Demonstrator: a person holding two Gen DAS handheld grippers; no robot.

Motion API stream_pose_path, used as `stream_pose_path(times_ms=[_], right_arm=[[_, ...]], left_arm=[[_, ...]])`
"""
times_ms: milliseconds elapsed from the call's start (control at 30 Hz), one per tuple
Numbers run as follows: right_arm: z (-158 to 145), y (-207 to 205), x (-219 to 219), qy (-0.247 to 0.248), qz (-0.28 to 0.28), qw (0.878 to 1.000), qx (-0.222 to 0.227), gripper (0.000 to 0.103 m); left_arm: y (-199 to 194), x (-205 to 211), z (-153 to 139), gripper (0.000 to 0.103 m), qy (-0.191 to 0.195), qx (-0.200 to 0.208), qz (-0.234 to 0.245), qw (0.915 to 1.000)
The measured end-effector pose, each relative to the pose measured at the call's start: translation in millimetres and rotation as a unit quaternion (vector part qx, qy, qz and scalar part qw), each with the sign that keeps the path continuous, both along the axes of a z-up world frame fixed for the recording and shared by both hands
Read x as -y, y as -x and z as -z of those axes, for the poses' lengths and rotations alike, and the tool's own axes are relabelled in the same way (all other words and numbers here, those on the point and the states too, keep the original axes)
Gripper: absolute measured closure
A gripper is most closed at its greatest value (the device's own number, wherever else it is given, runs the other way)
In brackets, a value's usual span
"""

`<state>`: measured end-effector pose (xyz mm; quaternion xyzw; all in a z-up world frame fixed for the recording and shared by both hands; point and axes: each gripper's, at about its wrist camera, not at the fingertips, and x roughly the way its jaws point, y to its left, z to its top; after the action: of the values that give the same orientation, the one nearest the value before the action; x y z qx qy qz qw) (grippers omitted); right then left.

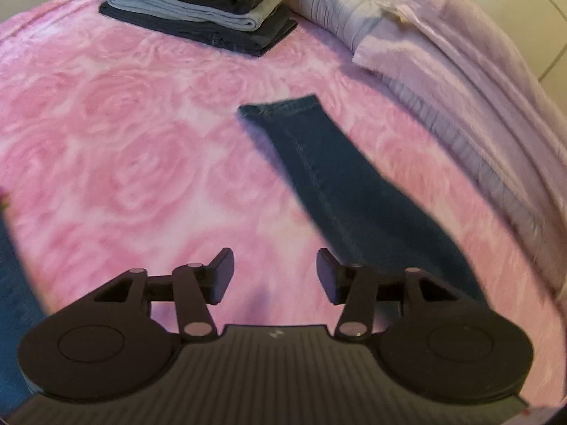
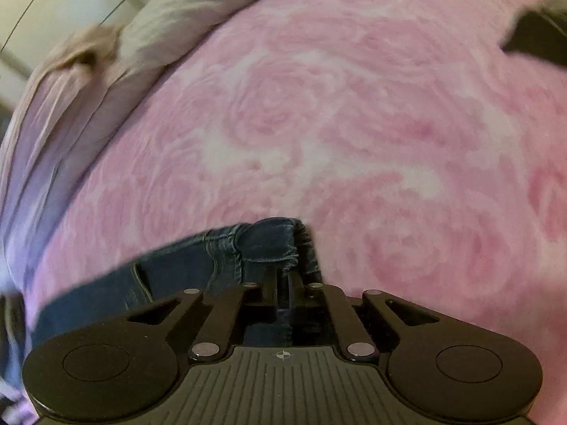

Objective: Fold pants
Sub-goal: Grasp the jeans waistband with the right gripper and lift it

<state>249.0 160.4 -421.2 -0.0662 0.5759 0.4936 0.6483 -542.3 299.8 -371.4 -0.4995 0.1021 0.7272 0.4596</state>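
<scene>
Right now, right gripper (image 2: 283,279) jaws pinching pants (image 2: 262,244) (waistband).

Dim, pinkish indoor light; soft blur throughout, motion smear at edges — strong fisheye bending, dark corners

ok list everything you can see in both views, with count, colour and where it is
jeans: one pair, dark blue denim, a leg lying across the middle of the blanket; a bunched end is pinched in the right gripper
blanket: one, pink with a rose pattern, covering the bed
stack of folded clothes: one pile, black, grey and dark layers, at the far side of the blanket
pillow: one, pale grey-white, beside the stack
folded bedding: one pile, pale lilac, along the blanket's edge
left gripper: one, black, fingers apart with nothing between them, over the blanket
right gripper: one, black, fingers closed on the jeans
</scene>
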Motion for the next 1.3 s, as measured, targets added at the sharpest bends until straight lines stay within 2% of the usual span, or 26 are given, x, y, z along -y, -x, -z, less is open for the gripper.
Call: stream_pose_path(times_ms=[100,167,233,300,333,400,467,500,600,700,733,767,800,833,867,900,933,967,1033,1100,1133,1200,1233,1267,1300], right_arm=[[-7.2,2.0,3.8,0.014,0.023,1.0,0.002,0.098],[-12.8,3.8,7.5,0.023,0.042,0.999,0.007,0.093],[-19.1,7.6,11.3,0.031,0.065,0.997,0.011,0.089],[-25.1,14.5,16.4,0.035,0.083,0.996,0.019,0.088],[-28.0,18.5,20.1,0.04,0.094,0.994,0.027,0.087],[-33.1,26.9,28.0,0.041,0.111,0.992,0.032,0.087],[-38.0,35.9,35.8,0.042,0.123,0.991,0.036,0.087],[-39.9,40.7,39.3,0.043,0.127,0.99,0.039,0.087],[-41.9,54.7,47.1,0.055,0.142,0.987,0.053,0.086],[-40.5,67.7,53.5,0.066,0.168,0.982,0.059,0.085],[-40.2,71.5,55.7,0.068,0.175,0.98,0.06,0.085],[-40.5,75.1,57.7,0.071,0.181,0.979,0.062,0.085],[-40.9,78.2,59.6,0.076,0.185,0.978,0.065,0.085],[-41.7,80.9,61.4,0.079,0.188,0.977,0.068,0.084],[-42.1,82.8,62.2,0.081,0.19,0.976,0.071,0.084],[-43.5,85.1,63.8,0.081,0.193,0.975,0.073,0.084],[-45.0,87.2,65.0,0.081,0.195,0.974,0.075,0.084],[-46.0,89.0,65.0,0.083,0.197,0.974,0.076,0.084],[-49.9,92.5,64.8,0.082,0.197,0.974,0.082,0.084],[-54.2,96.2,63.5,0.077,0.196,0.973,0.094,0.084],[-55.1,97.5,62.3,0.075,0.196,0.973,0.097,0.084],[-56.1,101.1,61.0,0.076,0.195,0.973,0.099,0.084],[-56.5,103.5,61.2,0.076,0.195,0.973,0.099,0.084],[-57.5,106.0,61.6,0.078,0.195,0.973,0.1,0.084],[-60.2,109.6,62.8,0.08,0.194,0.972,0.104,0.083]], left_arm=[[21.8,-32.9,8.6,0.047,-0.019,0.025,-0.024,0.9992],[38.1,-58.0,16.4,0.04,-0.025,0.041,-0.034,0.9982],[53.6,-82.0,26.7,0.039,-0.027,0.05,-0.043,0.9975],[65.9,-103.4,34.6,0.04,-0.015,0.039,-0.053,0.9978],[70.5,-113.9,34.5,0.041,-0.011,0.016,-0.057,0.9982],[74.9,-135.4,27.5,0.042,-0.028,-0.029,-0.018,0.999],[73.7,-165.4,20.7,0.042,-0.026,-0.063,0.064,0.9956],[70.5,-180.1,18.6,0.042,-0.019,-0.082,0.105,0.9909],[56.5,-224.9,25.3,0.041,0.027,-0.126,0.229,0.9648],[48.3,-255.0,46.4,0.041,0.069,-0.174,0.287,0.9396],[46.6,-262.1,54.3,0.042,0.083,-0.187,0.296,0.9331],[46.8,-265.4,60.4,0.044,0.085,-0.19,0.302,0.9301],[47.5,-266.2,63.3,0.072,0.076,-0.174,0.312,0.931],[47.8,-263.6,63.2,0.077,0.06,-0.159,0.32,0.9322],[44.2,-261.1,62.6,0.083,0.049,-0.17,0.333,0.9264],[38.3,-255.3,61.6,0.088,0.035,-0.19,0.357,0.9138],[34.4,-250.9,59.5,0.1,0.024,-0.208,0.372,0.9045],[33.6,-248.4,54.9,0.1,0.009,-0.226,0.37,0.9012],[38.8,-248.4,37.9,0.1,-0.047,-0.242,0.345,0.9058],[46.8,-256.6,30.5,0.1,-0.075,-0.231,0.323,0.9147],[45.4,-262.2,34.7,0.103,-0.064,-0.261,0.307,0.913],[41.8,-275.0,51.1,0.102,-0.014,-0.327,0.286,0.9008],[45.7,-279.4,58.0,0.101,0.013,-0.333,0.273,0.9026],[49.7,-278.5,58.3,0.1,0.018,-0.324,0.26,0.9092],[54.3,-272.3,54.3,0.097,0.004,-0.305,0.247,0.9197]])
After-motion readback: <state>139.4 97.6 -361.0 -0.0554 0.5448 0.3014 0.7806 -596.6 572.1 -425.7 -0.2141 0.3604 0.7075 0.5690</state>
